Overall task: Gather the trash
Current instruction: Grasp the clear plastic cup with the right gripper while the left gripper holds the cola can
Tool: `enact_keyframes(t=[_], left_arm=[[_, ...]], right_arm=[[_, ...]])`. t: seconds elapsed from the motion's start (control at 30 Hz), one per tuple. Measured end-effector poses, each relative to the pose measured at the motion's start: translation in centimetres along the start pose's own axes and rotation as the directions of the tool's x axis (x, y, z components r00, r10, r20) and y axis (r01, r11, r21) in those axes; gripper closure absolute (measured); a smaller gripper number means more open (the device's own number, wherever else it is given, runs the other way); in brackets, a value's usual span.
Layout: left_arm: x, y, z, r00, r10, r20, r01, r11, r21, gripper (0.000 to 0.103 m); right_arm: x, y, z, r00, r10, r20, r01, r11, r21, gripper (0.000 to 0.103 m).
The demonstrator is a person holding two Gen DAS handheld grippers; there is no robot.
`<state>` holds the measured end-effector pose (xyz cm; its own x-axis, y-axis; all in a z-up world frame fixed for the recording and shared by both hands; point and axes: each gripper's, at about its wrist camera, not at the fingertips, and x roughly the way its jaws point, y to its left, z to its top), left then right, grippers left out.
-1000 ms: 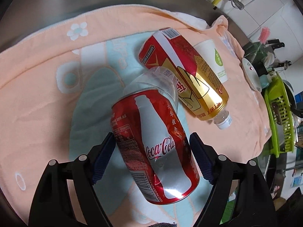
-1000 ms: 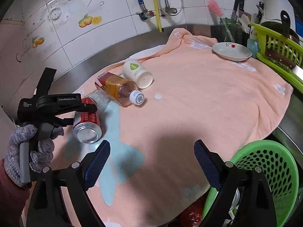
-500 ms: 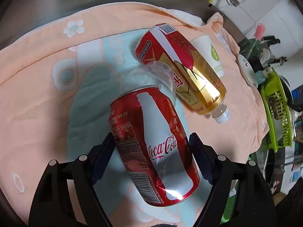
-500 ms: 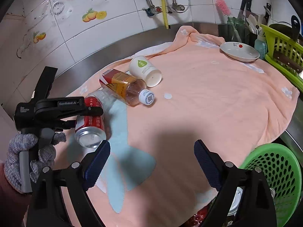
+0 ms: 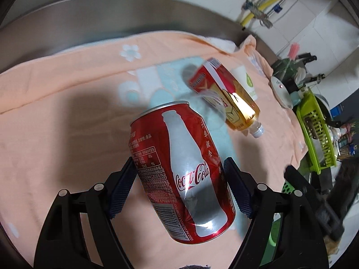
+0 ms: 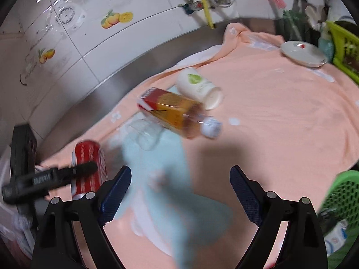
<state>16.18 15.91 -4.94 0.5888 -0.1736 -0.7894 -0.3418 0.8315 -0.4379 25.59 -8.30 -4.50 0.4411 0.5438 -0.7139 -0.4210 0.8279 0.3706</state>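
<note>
A red Coca-Cola can (image 5: 184, 172) sits clamped between the 2 blue-padded fingers (image 5: 122, 186) of the left gripper (image 5: 180, 187), one pad pressed on each side of it. The can tilts, its top rim pointing away from the camera, and appears lifted clear of the peach towel (image 5: 56, 116) that covers the table. From the right wrist view the same can (image 6: 88, 165) shows at the far left, gripped by the black left gripper (image 6: 85, 168) above the towel's edge.

Further out on the towel lies a plastic bottle (image 5: 226, 96) of amber drink on its side, with a red and gold label and a white cap. A crumpled clear plastic cup (image 6: 145, 134) rests against the bottle's base end. Just beside the bottle a white paper cup (image 6: 198, 87) with a green leaf mark lies tipped over, its mouth facing the camera.

The right gripper (image 6: 180, 192) hangs over the towel's pale blue patch with its fingers (image 6: 117, 189) spread wide and nothing between them.

At the towel's far right edge stands a small white dish (image 6: 303, 53), next to a lime green rack (image 6: 343, 44). A round green basket (image 6: 341, 195) with perforated walls sits low at the right, below the table edge. White wall tiles (image 6: 89, 29) with fruit decals rise behind the steel table surface (image 5: 101, 20).
</note>
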Motion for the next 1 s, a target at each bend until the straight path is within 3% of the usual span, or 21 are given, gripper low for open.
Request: enact_keyframes(t=[0.23, 0.4, 0.7, 1.0], left_arm=[[-3.0, 4.0, -0.4, 0.999, 0.000, 0.047, 0.001, 1.000, -0.027, 0.026], [-3.7, 6.0, -0.8, 0.999, -0.008, 0.048, 0.010, 0.999, -0.036, 0.026], [-3.5, 6.8, -1.0, 0.999, -0.011, 0.043, 0.013, 0.999, -0.033, 0.026], [-3.3, 7.1, -1.1, 0.999, -0.007, 0.037, 0.008, 0.999, -0.033, 0.026]], right_arm=[[4.9, 4.4, 3.3, 0.997, 0.048, -0.054, -0.045, 0.997, 0.054, 0.020], [8.3, 6.1, 5.4, 0.996, 0.000, -0.087, 0.008, 0.996, 0.091, 0.024], [12.5, 6.4, 6.3, 0.987, -0.084, -0.135, 0.100, 0.988, 0.119, 0.028], [14.6, 5.7, 5.7, 0.981, -0.094, -0.169, 0.120, 0.982, 0.146, 0.035]])
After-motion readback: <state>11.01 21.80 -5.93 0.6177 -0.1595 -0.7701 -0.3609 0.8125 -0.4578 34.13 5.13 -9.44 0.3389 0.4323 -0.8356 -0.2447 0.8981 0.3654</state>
